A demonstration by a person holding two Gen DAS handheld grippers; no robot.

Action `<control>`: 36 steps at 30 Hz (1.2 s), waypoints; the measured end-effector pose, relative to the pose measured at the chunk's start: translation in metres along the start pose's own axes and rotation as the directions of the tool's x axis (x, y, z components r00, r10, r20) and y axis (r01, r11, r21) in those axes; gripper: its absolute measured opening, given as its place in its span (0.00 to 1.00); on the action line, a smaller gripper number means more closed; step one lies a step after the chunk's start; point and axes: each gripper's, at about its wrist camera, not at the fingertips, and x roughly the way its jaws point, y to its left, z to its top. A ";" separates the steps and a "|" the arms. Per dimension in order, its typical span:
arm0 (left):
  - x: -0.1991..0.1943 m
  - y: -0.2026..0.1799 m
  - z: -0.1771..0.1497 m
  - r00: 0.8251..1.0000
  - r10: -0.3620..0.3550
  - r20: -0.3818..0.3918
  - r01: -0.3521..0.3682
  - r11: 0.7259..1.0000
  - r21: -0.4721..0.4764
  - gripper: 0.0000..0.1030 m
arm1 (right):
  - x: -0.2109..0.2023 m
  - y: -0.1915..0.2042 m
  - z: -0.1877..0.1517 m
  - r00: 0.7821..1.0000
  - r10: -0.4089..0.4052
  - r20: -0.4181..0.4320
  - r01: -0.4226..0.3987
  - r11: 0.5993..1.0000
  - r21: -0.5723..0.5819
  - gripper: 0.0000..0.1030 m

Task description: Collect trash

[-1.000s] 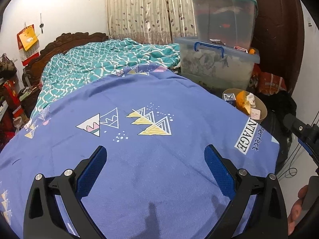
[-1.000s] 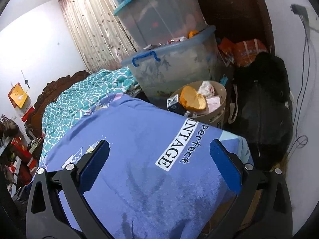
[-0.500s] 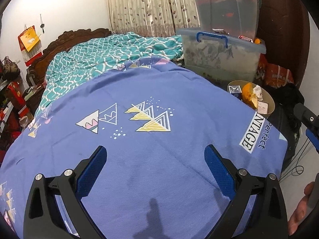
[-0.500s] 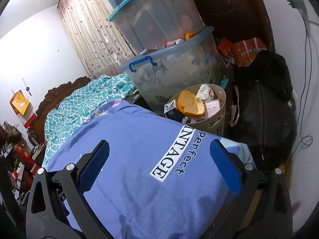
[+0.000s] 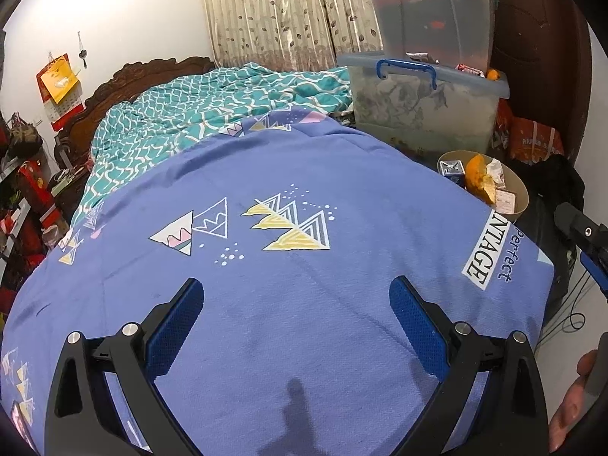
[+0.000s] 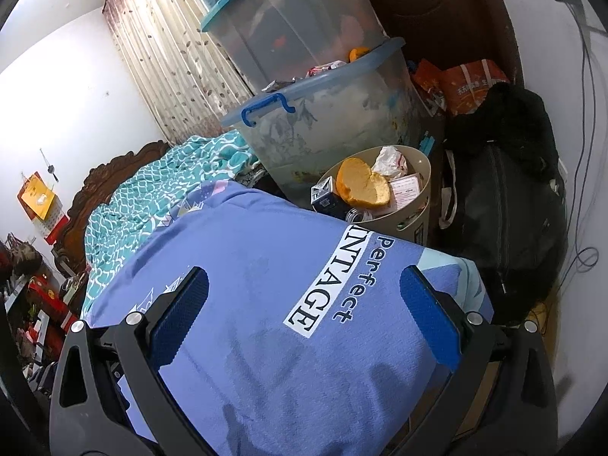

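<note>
Along the left side of the room, a red and yellow wall calendar is hanging above the carved wooden headboard of the bed. A teal patterned quilt is lying rumpled at the head end, and a blue bedsheet printed with triangles is covering the rest of the bed out to its foot edge.

The left gripper is hovering over the middle of that sheet with its blue-padded fingers spread wide apart and nothing between them. The right gripper is hanging over the right corner of the bed near the "Perfect VINTAGE" label, its jaws likewise standing wide and empty. In the left wrist view a person's hand is showing at the lower right edge, gripping the other tool's handle.

Past the right edge of the bed, a beige trash bin is sitting on the floor, just beside the mattress. It is holding an orange peel, a crumpled white wrapper, a small blue box and a pink card. Behind the bin, clear storage tubs are standing stacked in front of a leaf-print curtain. To the right of the bin, a black bag is slumping against the wall, with an orange packet behind it and cables hanging down the wall.
</note>
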 end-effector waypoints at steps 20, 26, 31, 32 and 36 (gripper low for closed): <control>-0.018 0.010 -0.004 0.999 0.022 0.049 -0.021 1.000 -0.012 0.92 | -0.011 0.010 -0.006 1.000 0.004 0.007 -0.004 1.000 -0.011 0.97; -0.018 0.011 -0.006 0.999 0.021 0.048 -0.020 1.000 -0.014 0.92 | -0.012 0.011 -0.007 1.000 0.008 0.008 -0.007 1.000 -0.016 0.97; -0.019 0.012 -0.007 0.999 0.004 0.044 -0.003 1.000 -0.023 0.92 | -0.013 0.013 -0.007 1.000 0.010 0.006 -0.010 1.000 -0.017 0.97; -0.020 0.011 -0.007 0.999 0.001 0.043 0.000 1.000 -0.024 0.92 | -0.013 0.013 -0.007 1.000 0.011 0.006 -0.010 1.000 -0.017 0.97; -0.020 0.012 -0.007 0.999 -0.006 0.041 0.007 0.999 -0.031 0.92 | -0.013 0.013 -0.007 1.000 0.009 0.005 -0.009 1.000 -0.016 0.97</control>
